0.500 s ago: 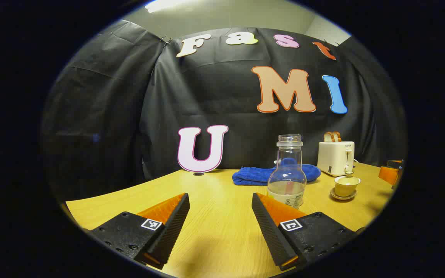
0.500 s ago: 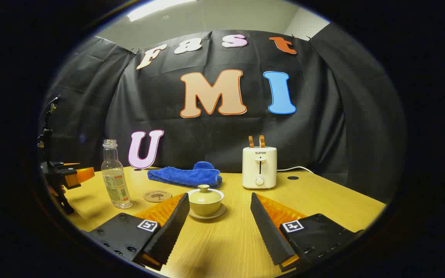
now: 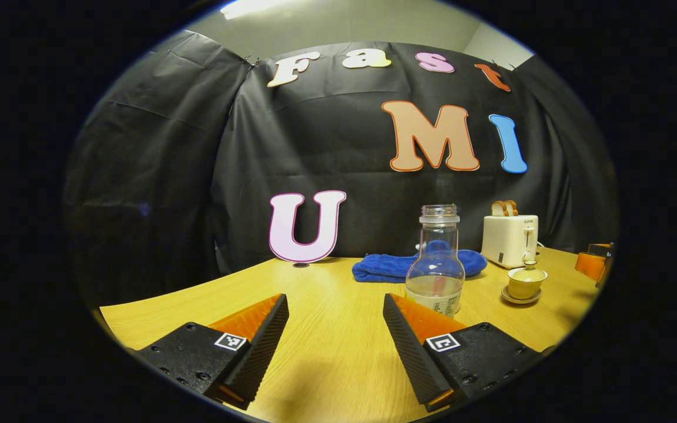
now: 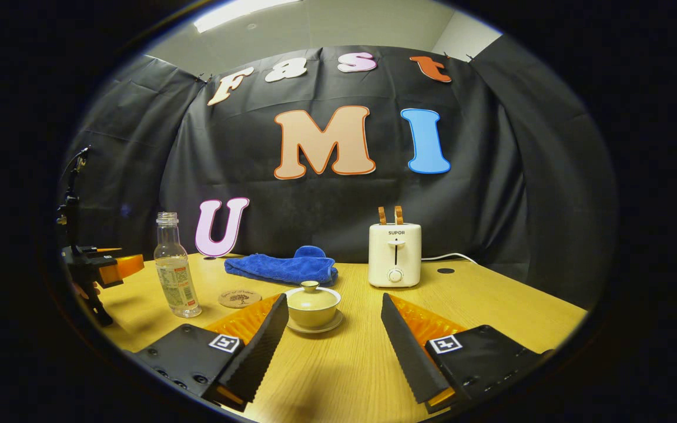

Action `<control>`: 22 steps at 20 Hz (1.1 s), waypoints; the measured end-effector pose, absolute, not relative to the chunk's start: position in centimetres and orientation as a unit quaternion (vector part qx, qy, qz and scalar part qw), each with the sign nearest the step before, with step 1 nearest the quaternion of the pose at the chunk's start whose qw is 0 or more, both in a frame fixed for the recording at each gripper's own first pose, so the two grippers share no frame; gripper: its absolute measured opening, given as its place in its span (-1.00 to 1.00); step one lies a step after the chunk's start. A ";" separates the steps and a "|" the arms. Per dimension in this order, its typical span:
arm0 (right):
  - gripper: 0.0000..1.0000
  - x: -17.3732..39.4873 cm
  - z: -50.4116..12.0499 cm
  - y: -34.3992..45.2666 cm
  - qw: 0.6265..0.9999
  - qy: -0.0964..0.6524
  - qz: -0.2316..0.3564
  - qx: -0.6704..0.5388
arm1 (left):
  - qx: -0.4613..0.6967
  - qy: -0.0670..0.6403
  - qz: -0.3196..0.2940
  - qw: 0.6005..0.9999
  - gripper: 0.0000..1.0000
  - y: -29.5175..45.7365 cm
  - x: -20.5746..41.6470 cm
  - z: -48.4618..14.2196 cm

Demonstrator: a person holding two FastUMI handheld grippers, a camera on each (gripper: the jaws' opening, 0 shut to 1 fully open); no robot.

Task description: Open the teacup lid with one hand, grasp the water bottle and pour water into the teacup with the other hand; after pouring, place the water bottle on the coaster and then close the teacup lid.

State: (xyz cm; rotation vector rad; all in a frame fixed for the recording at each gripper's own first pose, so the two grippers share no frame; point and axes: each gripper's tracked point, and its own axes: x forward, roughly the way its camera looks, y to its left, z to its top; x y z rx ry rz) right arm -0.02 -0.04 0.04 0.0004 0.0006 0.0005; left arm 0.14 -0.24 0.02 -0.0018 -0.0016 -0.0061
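Barely moved since the earlier frame: bottle (image 3: 436,267) drifts slightly left. Both grippers, left (image 3: 335,335) and right (image 4: 334,333), gape wide, holding nothing. Cup (image 4: 313,308) sits lower centre, lid (image 4: 312,295) on; we judge right should pinch its knob squarely. Coaster (image 4: 240,298), towel (image 4: 282,267), toaster (image 4: 395,254) stand behind; 0 obstructions.

Landmark: teacup (image 4: 313,309), lid on, standing on bare worktop (image 4: 344,376).
Near side of teacup: open wood between the spread right tongs (image 4: 334,320).
Left of teacup: coaster (image 4: 240,298), then water bottle (image 4: 176,275) upright.
Behind teacup: blue cloth (image 4: 282,267) and toaster (image 4: 394,254).
Right of teacup: free wood.
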 end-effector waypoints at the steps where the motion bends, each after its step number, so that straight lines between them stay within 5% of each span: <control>1: 0.99 0.0 0.1 0.0 1.000 0.000 0.000 0.000 | -0.002 0.000 -0.003 1.000 0.89 -0.2 0.1 0.0; 22: 0.99 3.3 -0.3 2.1 0.999 0.006 0.034 0.002 | -0.002 -0.001 0.000 1.000 0.89 -0.1 0.3 -0.3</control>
